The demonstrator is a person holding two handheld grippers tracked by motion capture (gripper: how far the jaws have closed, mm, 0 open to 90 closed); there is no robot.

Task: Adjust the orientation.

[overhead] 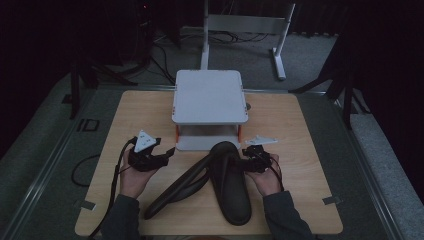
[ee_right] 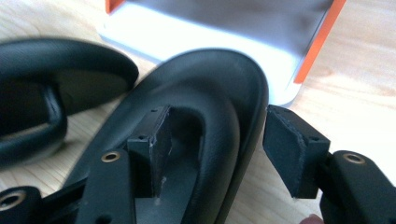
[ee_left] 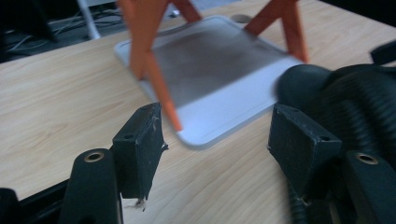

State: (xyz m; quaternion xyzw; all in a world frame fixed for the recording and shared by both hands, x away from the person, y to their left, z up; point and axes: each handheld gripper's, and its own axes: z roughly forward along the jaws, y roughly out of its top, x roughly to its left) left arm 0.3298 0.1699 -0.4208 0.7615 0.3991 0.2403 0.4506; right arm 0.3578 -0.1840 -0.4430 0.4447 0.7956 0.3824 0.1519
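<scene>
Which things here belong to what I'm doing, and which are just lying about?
In the job:
right slipper, its rim between the right gripper jaws
left slipper
white two-tier rack
left gripper, open

Lying about:
metal stand
floor cables

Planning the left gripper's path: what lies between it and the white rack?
Only bare wooden table separates the left gripper from the white rack, as the high view shows; the left gripper view shows the same.
</scene>
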